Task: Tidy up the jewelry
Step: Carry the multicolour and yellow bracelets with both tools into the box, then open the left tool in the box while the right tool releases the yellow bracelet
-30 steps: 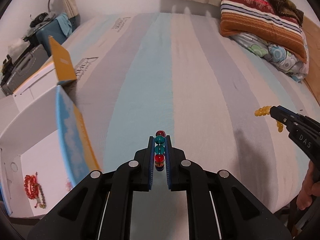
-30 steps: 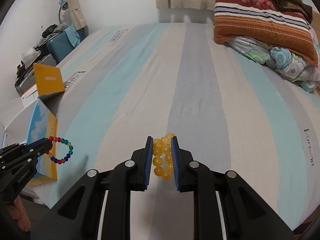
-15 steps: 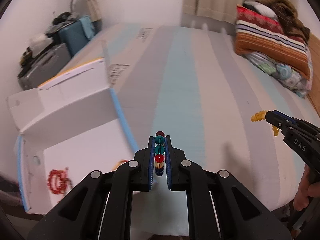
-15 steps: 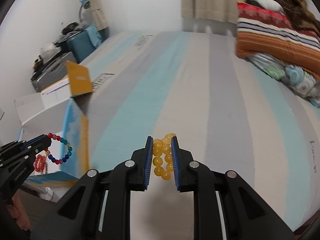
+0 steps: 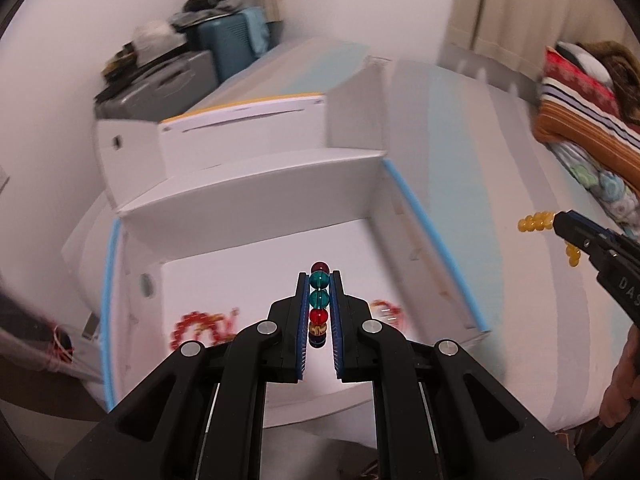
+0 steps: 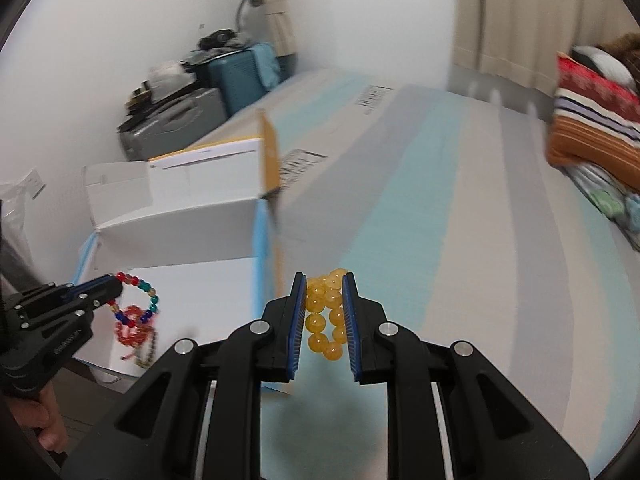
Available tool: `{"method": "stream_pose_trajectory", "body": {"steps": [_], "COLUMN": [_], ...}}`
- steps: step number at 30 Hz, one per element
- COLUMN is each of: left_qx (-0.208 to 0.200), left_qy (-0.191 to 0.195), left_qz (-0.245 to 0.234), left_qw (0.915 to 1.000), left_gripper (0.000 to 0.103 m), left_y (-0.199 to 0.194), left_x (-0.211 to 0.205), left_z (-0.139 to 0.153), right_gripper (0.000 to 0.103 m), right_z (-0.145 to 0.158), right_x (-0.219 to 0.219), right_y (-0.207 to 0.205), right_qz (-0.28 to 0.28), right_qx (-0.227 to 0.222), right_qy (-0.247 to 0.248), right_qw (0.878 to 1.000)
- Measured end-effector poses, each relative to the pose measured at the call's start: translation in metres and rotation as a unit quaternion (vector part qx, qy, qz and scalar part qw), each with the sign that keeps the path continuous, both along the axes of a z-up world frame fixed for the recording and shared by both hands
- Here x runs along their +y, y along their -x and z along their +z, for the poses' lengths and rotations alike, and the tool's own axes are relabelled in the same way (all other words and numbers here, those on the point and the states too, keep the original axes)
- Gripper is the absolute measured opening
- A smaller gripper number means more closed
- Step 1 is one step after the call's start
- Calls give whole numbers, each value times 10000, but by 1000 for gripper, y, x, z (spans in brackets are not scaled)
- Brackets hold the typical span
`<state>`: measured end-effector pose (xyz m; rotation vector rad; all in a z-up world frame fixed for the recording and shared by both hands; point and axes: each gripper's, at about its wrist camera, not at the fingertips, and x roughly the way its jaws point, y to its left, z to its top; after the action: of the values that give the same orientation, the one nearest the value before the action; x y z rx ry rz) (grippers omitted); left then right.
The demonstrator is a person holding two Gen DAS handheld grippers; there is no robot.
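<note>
My left gripper (image 5: 319,280) is shut on a multicoloured bead bracelet (image 5: 319,300) and hangs over the open white box (image 5: 256,184); it also shows in the right wrist view (image 6: 114,290), the bracelet (image 6: 138,300) dangling from its tip. Red bead bracelets (image 5: 200,326) lie on the box floor. My right gripper (image 6: 325,280) is shut on a yellow bead bracelet (image 6: 326,316) above the striped bed, right of the box; it shows at the right edge of the left wrist view (image 5: 560,220) with yellow beads (image 5: 534,223).
The box (image 6: 176,236) has blue-edged walls and a raised yellow flap (image 6: 268,156) beside the striped bed (image 6: 440,220). Suitcases and clutter (image 6: 192,92) stand against the far wall. Pillows and blankets (image 5: 580,112) lie at the right.
Both grippers have swung left. My left gripper has moved from over the bed's edge to above the box interior, still holding its bracelet. The right keeps its yellow bracelet.
</note>
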<state>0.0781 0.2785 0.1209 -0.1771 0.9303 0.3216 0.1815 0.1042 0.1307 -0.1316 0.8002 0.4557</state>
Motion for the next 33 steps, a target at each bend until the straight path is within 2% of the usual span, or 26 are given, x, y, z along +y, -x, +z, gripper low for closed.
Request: {"method": "stream_pose_trajectory", "body": {"steps": [9,16,23,33], "left_qx": [224,505,749,832], "left_qy": [83,300,454,471], "left_qz": [547,742,771,804], "left_qw": [9982,9955,9932,9922], "left_gripper": [9,9,9,10], "left_y": [26,32,29,25], "left_x": [63,93,104,106], "left_z": [-20,-49,-77,-88], "right_gripper": [17,17,17,18], "right_z": [-8,-51,-90,-113], "right_x": [82,124,140,142], "right_y": [19,19,13,12], "right_qz": [665,801,815,786], "right_qx": [72,606,1090,1228], "right_qy": [-33,327,665,851], "right_qw": [9978,9944,9885,9856]}}
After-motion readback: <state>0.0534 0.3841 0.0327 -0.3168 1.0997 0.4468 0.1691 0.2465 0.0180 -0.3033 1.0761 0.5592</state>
